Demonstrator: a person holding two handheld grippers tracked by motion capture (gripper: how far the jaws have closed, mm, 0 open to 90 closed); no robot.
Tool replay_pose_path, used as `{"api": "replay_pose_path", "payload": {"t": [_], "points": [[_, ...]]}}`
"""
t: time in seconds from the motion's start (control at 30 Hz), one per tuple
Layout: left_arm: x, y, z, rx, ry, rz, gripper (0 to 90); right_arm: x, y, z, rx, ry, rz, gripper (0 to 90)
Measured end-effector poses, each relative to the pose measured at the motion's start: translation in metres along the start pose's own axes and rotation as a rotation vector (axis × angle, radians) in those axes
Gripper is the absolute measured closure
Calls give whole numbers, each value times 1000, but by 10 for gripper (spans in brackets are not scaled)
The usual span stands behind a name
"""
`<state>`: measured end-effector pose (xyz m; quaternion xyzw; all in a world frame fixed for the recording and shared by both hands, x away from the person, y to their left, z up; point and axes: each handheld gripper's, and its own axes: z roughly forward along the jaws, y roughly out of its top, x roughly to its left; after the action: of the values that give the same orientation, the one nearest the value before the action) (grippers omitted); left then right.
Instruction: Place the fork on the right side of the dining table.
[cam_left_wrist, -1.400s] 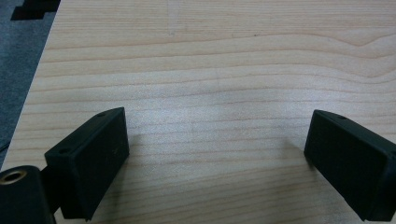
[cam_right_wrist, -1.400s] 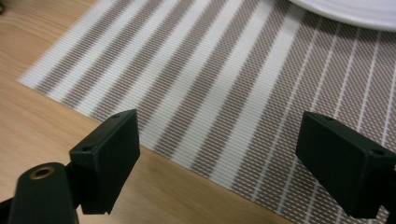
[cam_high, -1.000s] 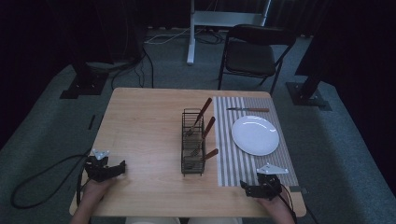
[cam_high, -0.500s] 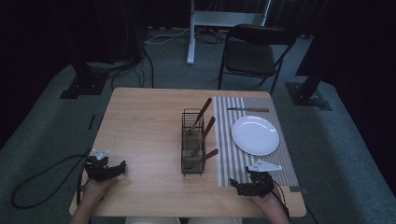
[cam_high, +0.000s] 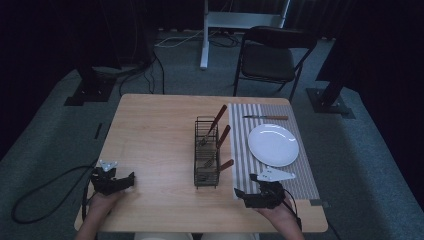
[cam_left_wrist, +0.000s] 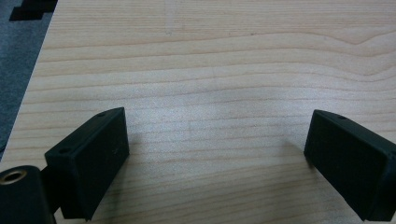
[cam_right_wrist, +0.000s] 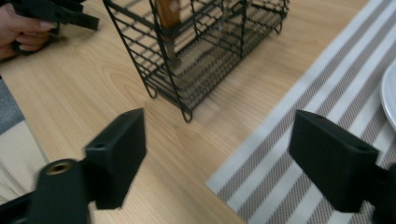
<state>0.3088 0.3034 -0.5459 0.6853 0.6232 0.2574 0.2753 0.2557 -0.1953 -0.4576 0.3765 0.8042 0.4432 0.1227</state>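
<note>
A black wire cutlery rack (cam_high: 206, 152) stands mid-table and holds several wooden-handled utensils (cam_high: 218, 117). My right gripper (cam_high: 240, 194) rests open at the near edge of the striped placemat (cam_high: 242, 150), pointing left toward the rack's near end. In the right gripper view its jaws (cam_right_wrist: 219, 128) are wide apart, with the rack (cam_right_wrist: 205, 51) and one wooden handle (cam_right_wrist: 168, 11) just ahead. My left gripper (cam_high: 130, 178) lies open at the table's near left corner. The left gripper view has that gripper (cam_left_wrist: 218, 126) over bare wood, nothing between its jaws.
A white plate (cam_high: 273, 145) sits on the placemat, with a knife (cam_high: 266, 117) beyond it. The wooden table (cam_high: 155, 135) is bare between the left gripper and the rack. A black chair (cam_high: 267, 60) stands behind the table. The other hand's gripper (cam_right_wrist: 51, 11) appears far left in the right gripper view.
My right gripper has slid left along the table's near edge, from the placemat's right part toward the rack. The left gripper has stayed put.
</note>
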Motion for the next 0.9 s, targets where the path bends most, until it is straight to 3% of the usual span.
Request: {"api": "replay_pose_path", "payload": {"t": [0.37, 0.5, 0.9], "points": [[0, 0, 0, 2, -3, 4, 69, 11, 24, 4, -55, 41, -24, 242], [0, 0, 0, 1, -3, 3, 69, 15, 32, 7, -80, 23, -44, 294], [0, 0, 0, 1, -5, 6, 69, 21, 45, 17, -138, 49, -9, 395]]}}
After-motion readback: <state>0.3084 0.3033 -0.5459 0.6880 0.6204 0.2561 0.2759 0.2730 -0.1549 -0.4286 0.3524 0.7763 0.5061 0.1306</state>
